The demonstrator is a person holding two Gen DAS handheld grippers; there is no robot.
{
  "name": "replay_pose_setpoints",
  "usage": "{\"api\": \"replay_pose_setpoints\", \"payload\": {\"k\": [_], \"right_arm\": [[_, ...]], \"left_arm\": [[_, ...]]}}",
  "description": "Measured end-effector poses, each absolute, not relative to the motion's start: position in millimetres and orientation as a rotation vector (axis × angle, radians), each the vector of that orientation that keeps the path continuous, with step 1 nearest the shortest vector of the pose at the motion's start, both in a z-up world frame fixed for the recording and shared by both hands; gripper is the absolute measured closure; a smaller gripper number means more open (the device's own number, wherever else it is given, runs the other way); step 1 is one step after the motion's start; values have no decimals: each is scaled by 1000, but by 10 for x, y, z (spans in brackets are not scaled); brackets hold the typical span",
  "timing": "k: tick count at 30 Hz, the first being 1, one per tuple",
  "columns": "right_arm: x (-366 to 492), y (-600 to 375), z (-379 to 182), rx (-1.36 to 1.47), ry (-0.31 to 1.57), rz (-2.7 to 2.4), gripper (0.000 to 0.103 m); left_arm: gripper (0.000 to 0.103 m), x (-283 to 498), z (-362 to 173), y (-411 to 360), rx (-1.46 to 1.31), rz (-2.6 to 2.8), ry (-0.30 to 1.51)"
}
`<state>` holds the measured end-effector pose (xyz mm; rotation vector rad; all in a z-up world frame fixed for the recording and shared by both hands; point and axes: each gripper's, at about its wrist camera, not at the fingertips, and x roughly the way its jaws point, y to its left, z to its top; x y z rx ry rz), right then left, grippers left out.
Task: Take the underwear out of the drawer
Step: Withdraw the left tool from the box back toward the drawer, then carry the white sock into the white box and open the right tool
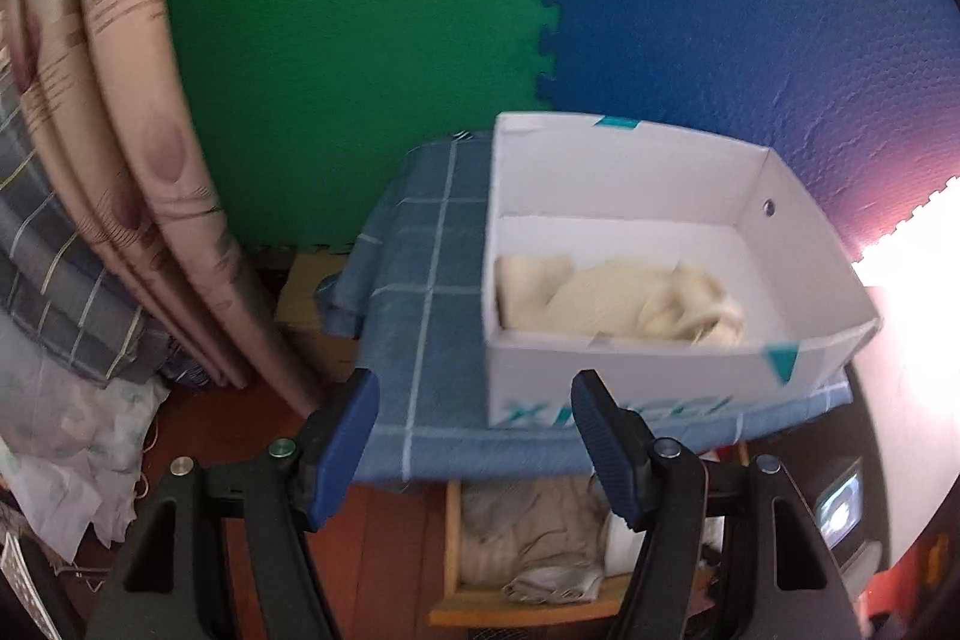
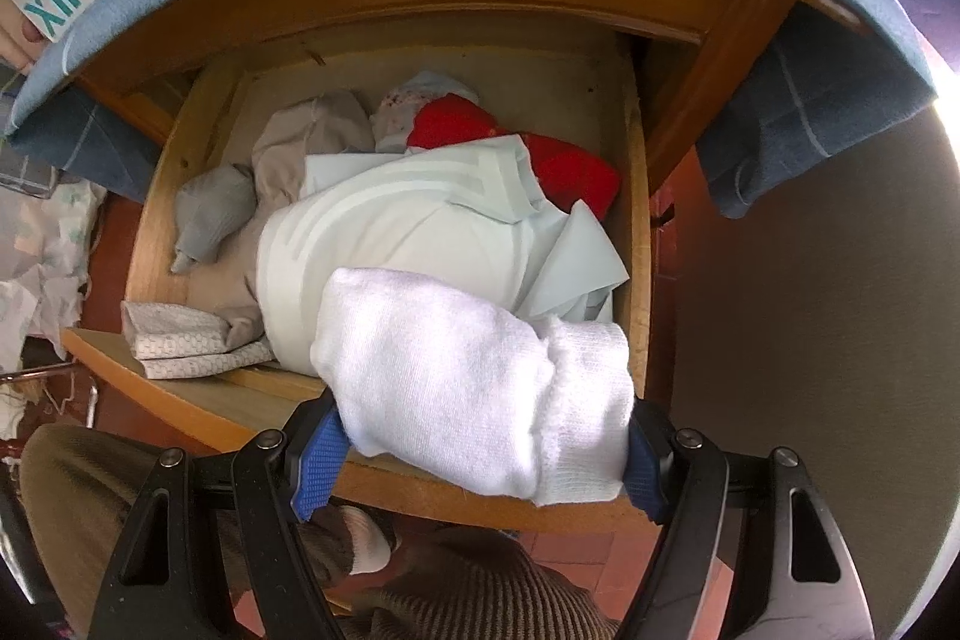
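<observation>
Underwear (image 2: 474,382) is sitting crosswise in the right claw (image 2: 480,466) — clamped wide on the white bundle, over the drawer (image 2: 636,244) front edge; left claw (image 1: 474,436) is gaping empty near the box (image 1: 630,382).

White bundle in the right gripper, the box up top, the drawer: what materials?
White bundle: soft knit fabric, likely cotton; ribbed weave shows. White box: matte cardboard, thin folded walls, teal print. Drawer: light wood, smooth finish, grain faintly visible.
</observation>
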<state>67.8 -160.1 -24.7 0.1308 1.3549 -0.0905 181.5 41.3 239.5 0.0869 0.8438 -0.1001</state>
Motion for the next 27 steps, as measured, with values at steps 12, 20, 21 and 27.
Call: {"api": "replay_pose_setpoints", "payload": {"k": [12, 20, 21, 27], "right_arm": [[668, -1565, 212, 127, 1311, -41, 30], [624, -1588, 825, 92, 1242, -28, 30], [620, -1598, 927, 95, 1230, -24, 30], [641, -1665, 1501, 72, 1142, -24, 30]], "left_arm": [[35, 1379, 1356, 657, 112, -20, 955], [35, 1244, 863, 679, 62, 11, 1006], [35, 1233, 827, 677, 64, 17, 1006], [35, 1161, 602, 696, 64, 36, 1028]]}}
